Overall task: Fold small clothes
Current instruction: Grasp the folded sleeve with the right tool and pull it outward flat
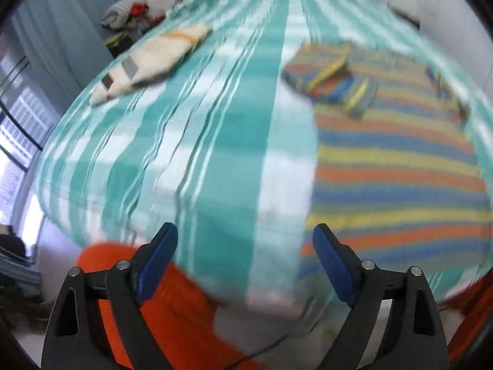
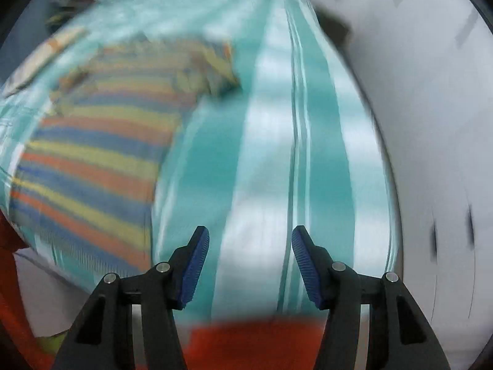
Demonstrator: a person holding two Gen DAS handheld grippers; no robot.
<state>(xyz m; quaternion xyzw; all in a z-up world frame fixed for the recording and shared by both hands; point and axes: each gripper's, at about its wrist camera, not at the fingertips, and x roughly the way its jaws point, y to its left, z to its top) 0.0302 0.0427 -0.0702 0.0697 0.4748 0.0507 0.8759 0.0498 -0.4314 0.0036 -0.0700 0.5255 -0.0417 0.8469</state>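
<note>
A small garment with blue, yellow and orange stripes (image 1: 397, 166) lies flat on the teal-and-white striped bedspread (image 1: 185, 141), its collar end bunched at the far side. It shows at the left in the right wrist view as the striped garment (image 2: 92, 160). My left gripper (image 1: 245, 237) hangs above the bed's near edge, left of the garment, jaws wide apart with nothing between them. My right gripper (image 2: 250, 240) is over bare bedspread (image 2: 271, 154) to the right of the garment, jaws apart and empty. Both views are motion-blurred.
A folded cream cloth with an orange band (image 1: 154, 58) lies at the bed's far left. A pile of clothes (image 1: 126, 21) sits beyond it by a curtain. Orange fabric (image 1: 160, 305) is below the bed's near edge. A white wall (image 2: 437, 154) runs along the bed's right side.
</note>
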